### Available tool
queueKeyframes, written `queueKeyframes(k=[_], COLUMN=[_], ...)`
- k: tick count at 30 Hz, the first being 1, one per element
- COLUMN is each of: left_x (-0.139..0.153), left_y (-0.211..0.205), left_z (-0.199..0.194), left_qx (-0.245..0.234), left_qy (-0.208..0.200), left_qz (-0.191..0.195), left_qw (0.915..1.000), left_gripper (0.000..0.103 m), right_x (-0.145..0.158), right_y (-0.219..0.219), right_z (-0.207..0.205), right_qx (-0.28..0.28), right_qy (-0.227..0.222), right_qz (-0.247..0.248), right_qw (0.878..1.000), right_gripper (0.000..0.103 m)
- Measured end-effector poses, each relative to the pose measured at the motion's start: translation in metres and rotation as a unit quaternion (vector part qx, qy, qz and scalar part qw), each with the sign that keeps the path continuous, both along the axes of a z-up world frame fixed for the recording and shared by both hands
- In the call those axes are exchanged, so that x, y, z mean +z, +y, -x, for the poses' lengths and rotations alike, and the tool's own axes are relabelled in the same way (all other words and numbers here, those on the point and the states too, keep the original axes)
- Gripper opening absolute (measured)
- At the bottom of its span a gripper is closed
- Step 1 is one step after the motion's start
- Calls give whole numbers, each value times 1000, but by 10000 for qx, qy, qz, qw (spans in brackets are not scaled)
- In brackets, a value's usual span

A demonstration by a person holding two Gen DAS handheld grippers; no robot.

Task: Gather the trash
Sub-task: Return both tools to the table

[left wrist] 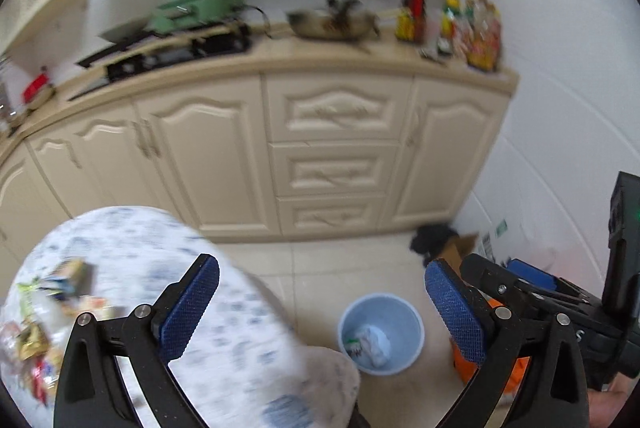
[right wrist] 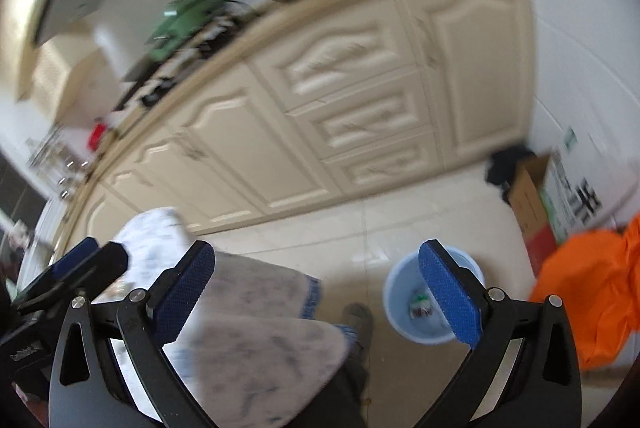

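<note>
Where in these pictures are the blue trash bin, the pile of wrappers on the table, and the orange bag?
blue trash bin (left wrist: 412,344): left wrist view, on its right wall.
pile of wrappers (left wrist: 34,332): left wrist view, on the gold wrapper in the heap.
orange bag (right wrist: 592,288): right wrist view, on its upper front.

Table wrappers (left wrist: 36,324) blurred — bin contents (left wrist: 370,344) unclear

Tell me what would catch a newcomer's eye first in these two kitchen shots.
Probably the light blue wastebasket on the tiled floor, already holding crumpled trash, framed between the open blue-padded fingers of the left gripper. Next, the bright orange bag at the right of the right wrist view, then the wrappers heaped on the patterned table at lower left.
</note>
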State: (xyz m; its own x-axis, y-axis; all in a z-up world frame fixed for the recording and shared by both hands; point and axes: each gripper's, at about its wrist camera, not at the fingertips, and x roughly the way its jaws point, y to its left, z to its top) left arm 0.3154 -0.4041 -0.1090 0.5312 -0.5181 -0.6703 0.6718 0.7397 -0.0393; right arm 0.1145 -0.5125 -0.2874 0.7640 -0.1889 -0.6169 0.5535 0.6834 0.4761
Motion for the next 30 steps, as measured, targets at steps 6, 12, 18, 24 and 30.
queueKeyframes(k=[6, 12, 18, 24, 30], left_x=[31, 41, 46, 51, 50], left_y=[80, 159, 276, 329, 356], left_z=[5, 40, 155, 191, 218], left_qx=[682, 1351, 1972, 2514, 2879], left_qy=[-360, -631, -873, -975, -994], left_qz=[368, 607, 711, 814, 862], left_qw=[9963, 9870, 9739, 9595, 9486], left_gripper=[102, 102, 102, 102, 102], right_x=[53, 83, 107, 125, 133], right_y=[68, 130, 186, 238, 270], right_z=[-30, -55, -74, -86, -94], right_qx=[482, 948, 1405, 1897, 2303], right_qy=[-111, -226, -382, -573, -725], right_qz=[750, 1298, 1733, 2075, 2280], right_qw=[9960, 9867, 9741, 9579, 9432], right_gripper=[103, 103, 103, 103, 103])
